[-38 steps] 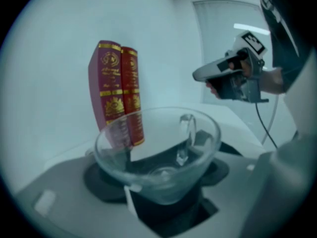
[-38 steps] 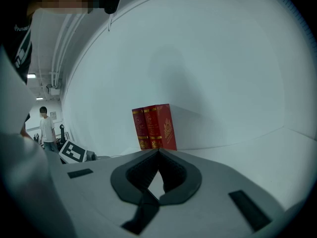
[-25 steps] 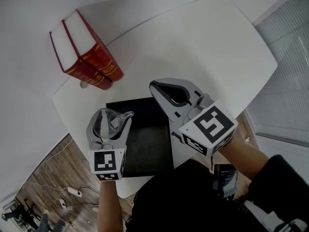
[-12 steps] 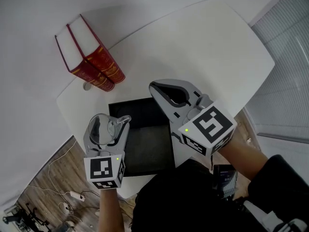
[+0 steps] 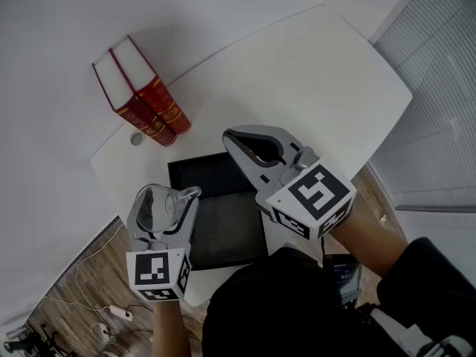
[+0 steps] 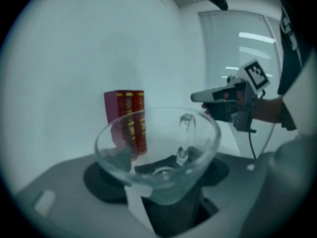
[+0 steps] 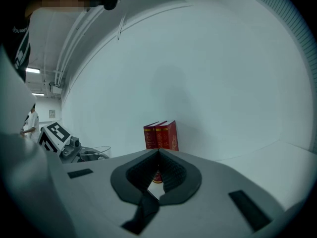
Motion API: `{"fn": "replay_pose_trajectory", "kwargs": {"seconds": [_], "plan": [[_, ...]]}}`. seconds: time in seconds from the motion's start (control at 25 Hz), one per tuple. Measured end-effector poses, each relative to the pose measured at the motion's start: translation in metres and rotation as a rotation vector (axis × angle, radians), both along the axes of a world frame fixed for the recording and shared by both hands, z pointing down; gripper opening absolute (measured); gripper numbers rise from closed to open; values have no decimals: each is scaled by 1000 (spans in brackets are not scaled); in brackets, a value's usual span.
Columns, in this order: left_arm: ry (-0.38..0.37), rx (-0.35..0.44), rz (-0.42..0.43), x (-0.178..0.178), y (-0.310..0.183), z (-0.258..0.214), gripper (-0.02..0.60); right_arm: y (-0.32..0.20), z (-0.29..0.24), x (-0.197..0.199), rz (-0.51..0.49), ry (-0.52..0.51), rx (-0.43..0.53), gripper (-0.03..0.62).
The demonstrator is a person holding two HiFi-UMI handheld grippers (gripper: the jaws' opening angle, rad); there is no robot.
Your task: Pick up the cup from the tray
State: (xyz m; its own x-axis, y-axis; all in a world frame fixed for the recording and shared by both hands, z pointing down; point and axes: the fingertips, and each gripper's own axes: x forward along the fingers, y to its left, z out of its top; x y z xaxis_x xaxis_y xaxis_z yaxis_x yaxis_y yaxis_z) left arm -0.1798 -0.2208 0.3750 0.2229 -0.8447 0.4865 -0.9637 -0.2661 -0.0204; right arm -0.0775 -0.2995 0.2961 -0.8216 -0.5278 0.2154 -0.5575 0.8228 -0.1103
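Note:
A clear glass cup (image 5: 158, 203) with a handle sits between the jaws of my left gripper (image 5: 161, 208), which is shut on it and holds it in the air over the left edge of the black tray (image 5: 219, 229). In the left gripper view the cup (image 6: 157, 150) fills the middle, its bowl upright between the jaws of the left gripper (image 6: 158, 180). My right gripper (image 5: 232, 134) hovers over the tray's far right corner, shut and holding nothing. In its own view the right gripper (image 7: 157, 155) has its ribbed pads pressed together.
Two red books (image 5: 141, 95) stand on the white table (image 5: 320, 73) beyond the tray, with a small round grey object (image 5: 136, 138) at their foot. Wooden floor with cables (image 5: 111, 314) lies past the table's near left edge. Window blinds (image 5: 439, 125) are at the right.
My left gripper has lifted with the cup and drawn toward the lower left of the head view, off the tray. The right gripper has risen a little, still shut.

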Motion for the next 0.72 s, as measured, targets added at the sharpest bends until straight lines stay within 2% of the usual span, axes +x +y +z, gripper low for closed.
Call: {"fn": "replay_pose_trajectory", "kwargs": {"seconds": [0.72], "plan": [[25, 59, 42, 11, 45, -43, 383, 43, -38, 1, 12, -5, 86, 14]]}}
